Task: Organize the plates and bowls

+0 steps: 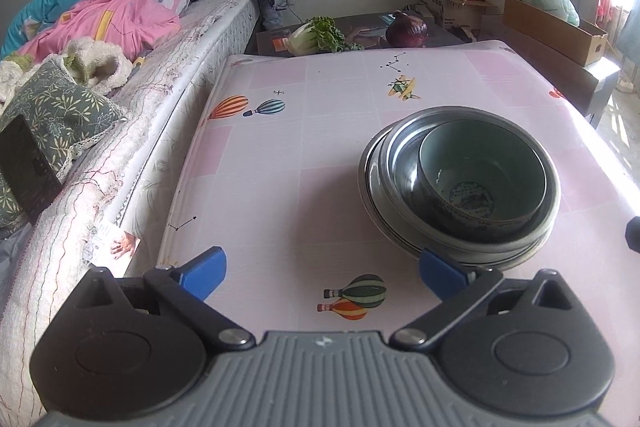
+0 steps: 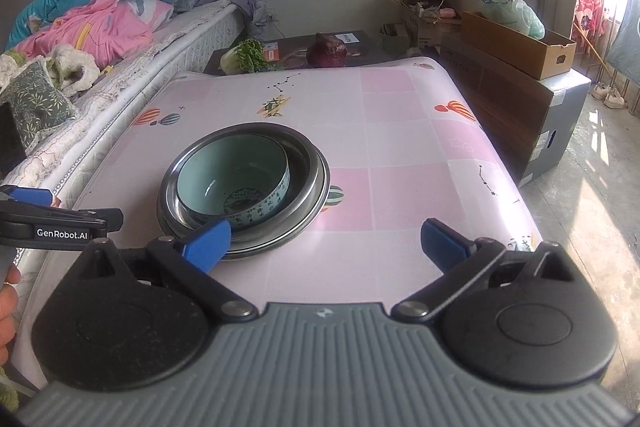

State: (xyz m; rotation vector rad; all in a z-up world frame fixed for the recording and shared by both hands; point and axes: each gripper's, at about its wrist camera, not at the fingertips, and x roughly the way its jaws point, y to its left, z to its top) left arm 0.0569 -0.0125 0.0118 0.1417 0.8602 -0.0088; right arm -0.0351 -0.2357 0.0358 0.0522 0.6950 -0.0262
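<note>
While both grippers were held wide open and empty, the nested bowl stack (image 1: pixel 460 183) on the tabletop (image 1: pixel 288 155) was seen at one o'clock of the left gripper (image 1: pixel 322 269) and eleven o'clock of the right gripper (image 2: pixel 324 241), equally near.

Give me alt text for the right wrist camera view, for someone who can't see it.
A pale green ceramic bowl sits nested inside stacked metal plates on a pink balloon-print table, just ahead of the open, empty right gripper. The left gripper pokes in at the left edge; a bed with rumpled bedding runs along the table's left side.
</note>
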